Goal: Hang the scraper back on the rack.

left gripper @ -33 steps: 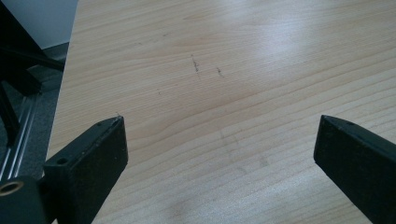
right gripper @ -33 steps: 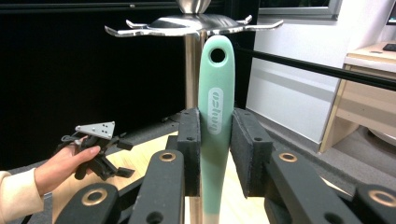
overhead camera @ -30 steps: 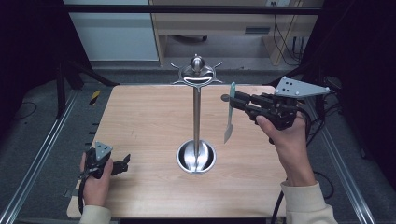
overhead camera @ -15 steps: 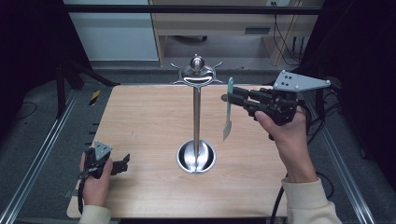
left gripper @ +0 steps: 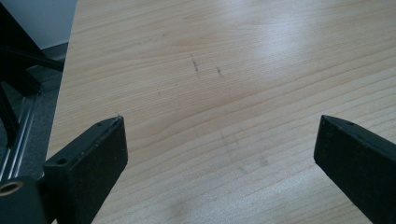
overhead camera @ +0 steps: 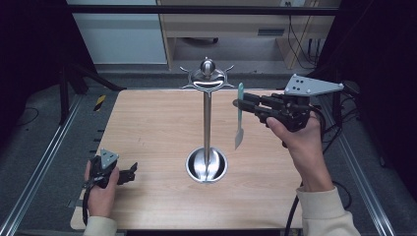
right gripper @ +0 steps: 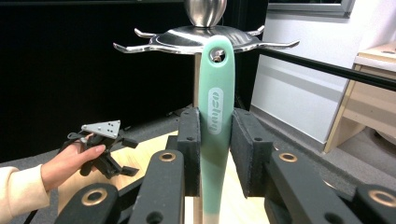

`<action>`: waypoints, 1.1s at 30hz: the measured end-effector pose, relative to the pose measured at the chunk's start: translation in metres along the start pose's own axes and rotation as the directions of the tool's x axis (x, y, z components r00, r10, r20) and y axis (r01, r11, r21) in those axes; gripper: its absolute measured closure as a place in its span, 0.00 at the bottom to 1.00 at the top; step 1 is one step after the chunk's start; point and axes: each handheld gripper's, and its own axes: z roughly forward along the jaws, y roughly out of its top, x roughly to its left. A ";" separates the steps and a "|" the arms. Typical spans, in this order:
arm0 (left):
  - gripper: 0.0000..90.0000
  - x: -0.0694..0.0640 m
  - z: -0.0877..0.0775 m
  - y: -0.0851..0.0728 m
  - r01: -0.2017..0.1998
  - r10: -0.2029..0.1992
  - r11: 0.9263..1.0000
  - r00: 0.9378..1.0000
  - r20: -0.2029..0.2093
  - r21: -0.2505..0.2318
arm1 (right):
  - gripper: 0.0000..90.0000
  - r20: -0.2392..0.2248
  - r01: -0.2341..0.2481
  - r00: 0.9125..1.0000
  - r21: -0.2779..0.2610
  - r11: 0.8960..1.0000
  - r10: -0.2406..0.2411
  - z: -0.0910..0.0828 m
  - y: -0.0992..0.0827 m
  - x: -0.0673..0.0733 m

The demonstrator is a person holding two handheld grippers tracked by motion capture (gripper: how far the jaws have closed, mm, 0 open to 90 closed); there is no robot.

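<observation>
A light wooden table (overhead camera: 147, 128) with a visible grain stands on a dark grey carpeted floor (overhead camera: 29, 147), framed on both sides by silvery metal rails (overhead camera: 44, 167). Behind it, a pale blue-white wall panel (overhead camera: 118, 34) sits next to a light wooden desk or cabinet (overhead camera: 226, 24), with black cables (overhead camera: 300, 39) hanging beside it, while black curtains (overhead camera: 29, 49) darken the left and right edges of the room. Soft light from overhead leaves a mild sheen on the tabletop, and a black bar (overhead camera: 196, 10) runs across the top.
</observation>
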 end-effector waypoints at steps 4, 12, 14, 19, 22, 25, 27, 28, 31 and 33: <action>0.03 0.000 0.001 0.000 -0.001 0.001 1.000 1.000 0.002 0.004 | 0.82 -0.002 -0.003 1.000 0.002 1.000 0.003 0.002 0.000 0.000; 0.03 -0.001 0.001 0.000 -0.003 0.003 1.000 1.000 0.002 0.005 | 0.82 -0.003 -0.004 1.000 0.006 1.000 0.004 0.004 0.000 -0.001; 0.03 -0.001 0.001 0.000 -0.002 0.002 1.000 1.000 0.003 0.005 | 0.82 -0.006 -0.004 1.000 0.006 1.000 0.004 0.004 0.000 -0.001; 0.03 -0.001 0.001 0.000 -0.001 0.001 1.000 1.000 0.003 0.005 | 0.82 -0.012 -0.002 1.000 0.012 1.000 0.002 0.005 0.000 -0.001; 0.03 -0.001 0.001 0.000 -0.004 0.004 1.000 1.000 0.002 0.006 | 0.82 -0.014 -0.002 1.000 0.020 1.000 0.002 0.006 0.000 -0.002; 0.03 -0.001 0.002 0.000 -0.003 0.003 1.000 1.000 0.004 0.005 | 0.82 -0.015 -0.002 1.000 0.021 1.000 0.002 0.006 0.000 -0.002; 0.03 -0.001 0.001 0.000 -0.003 0.003 1.000 1.000 0.004 0.004 | 0.82 -0.016 -0.002 1.000 0.022 1.000 0.002 0.006 0.000 -0.002; 0.03 -0.001 0.001 0.000 -0.003 0.003 1.000 1.000 0.004 0.004 | 0.82 -0.016 -0.002 1.000 0.024 1.000 0.002 0.007 0.001 -0.002; 0.03 -0.001 0.001 0.000 0.000 0.000 1.000 1.000 0.004 0.002 | 0.82 -0.017 -0.001 1.000 0.026 1.000 0.002 0.008 0.001 -0.002; 0.03 -0.001 0.001 0.000 0.000 0.000 1.000 1.000 0.003 0.002 | 0.82 -0.017 0.000 1.000 0.026 1.000 0.001 0.009 0.002 -0.002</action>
